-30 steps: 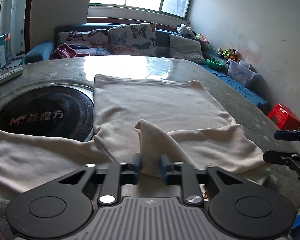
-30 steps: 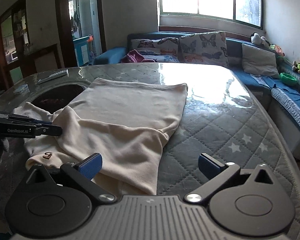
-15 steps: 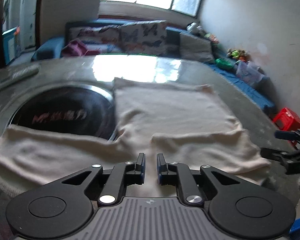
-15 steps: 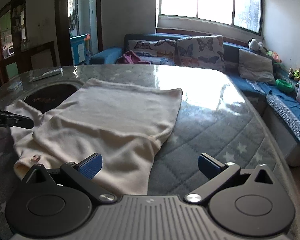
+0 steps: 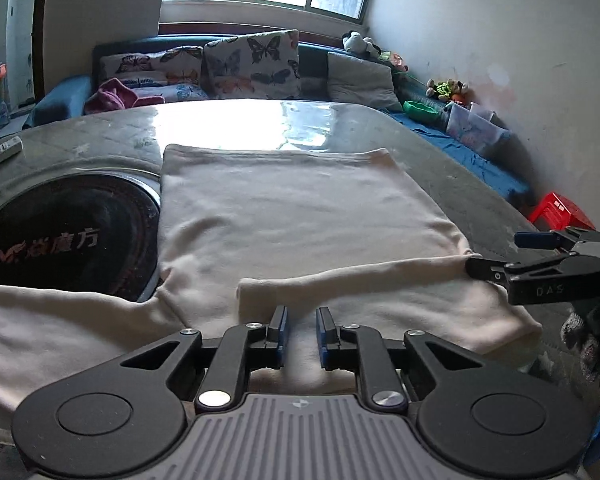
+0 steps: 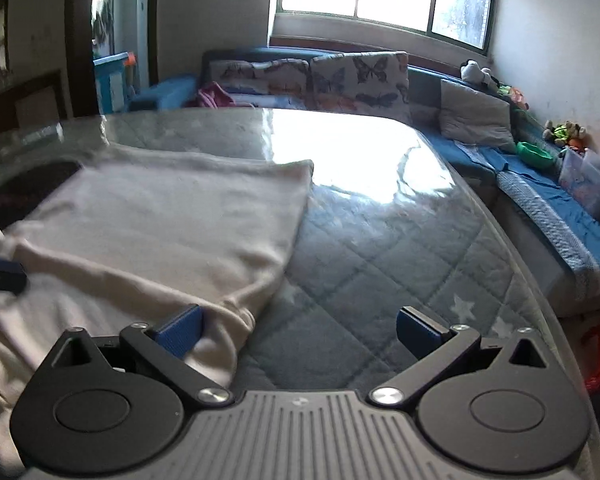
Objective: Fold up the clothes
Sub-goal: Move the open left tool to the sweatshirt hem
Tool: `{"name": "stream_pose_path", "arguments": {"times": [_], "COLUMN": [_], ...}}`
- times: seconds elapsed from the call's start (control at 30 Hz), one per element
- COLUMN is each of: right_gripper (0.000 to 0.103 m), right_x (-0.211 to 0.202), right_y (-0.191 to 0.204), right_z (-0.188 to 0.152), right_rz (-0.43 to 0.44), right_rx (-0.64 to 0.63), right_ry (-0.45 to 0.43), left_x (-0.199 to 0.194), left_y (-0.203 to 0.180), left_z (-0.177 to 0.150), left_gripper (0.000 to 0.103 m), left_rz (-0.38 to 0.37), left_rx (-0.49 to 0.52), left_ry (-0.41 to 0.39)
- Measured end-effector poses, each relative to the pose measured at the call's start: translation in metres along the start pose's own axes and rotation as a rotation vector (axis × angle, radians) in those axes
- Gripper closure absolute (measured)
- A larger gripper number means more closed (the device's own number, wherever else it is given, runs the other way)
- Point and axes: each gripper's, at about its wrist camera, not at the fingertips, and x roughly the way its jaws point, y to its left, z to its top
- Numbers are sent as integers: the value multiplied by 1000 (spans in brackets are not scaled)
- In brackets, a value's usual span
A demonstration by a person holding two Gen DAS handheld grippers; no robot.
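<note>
The left claw (image 5: 299,332) hovers low over the near edge of the cream long-sleeved knit top (image 5: 292,216), its blue-padded jaws a narrow gap apart with nothing between them. The right claw (image 6: 298,332) is spread wide, empty, its left pad resting at the garment's folded right sleeve (image 6: 204,300). The top lies flat on the grey quilted star-patterned bench (image 6: 380,248) under a glossy clear cover, one sleeve folded across the chest, the other trailing left beside a round black inset cooktop (image 5: 64,240). Beyond stands a blue sofa with butterfly-print cushions (image 5: 252,64).
</note>
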Motion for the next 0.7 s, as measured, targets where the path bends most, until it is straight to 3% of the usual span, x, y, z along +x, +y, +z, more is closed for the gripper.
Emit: {"name": "stream_pose_path", "arguments": {"times": [0.13,0.27,0.47,0.7], "right_gripper": [0,0,0,0], "right_x": [-7,-23,-39,-54], "right_y": [1,11,27,34], "right_z": [1,-4,-29,-40], "right_rz": [-16,-29,-66,-75], "right_rx": [-12,-89,-204,-214], "right_ry": [-23,-58,-88,-90], "left_x": [-5,-16,-21,-26], "left_y": [1,-7,-16,-15], "left_z": [0,-4,-19,-23], "left_gripper": [85,67,66,62], "left_rz": [10,7,56,62], "left_rx": [-4,38,122,107], "left_ry": [-3,-26,-29,-29]}}
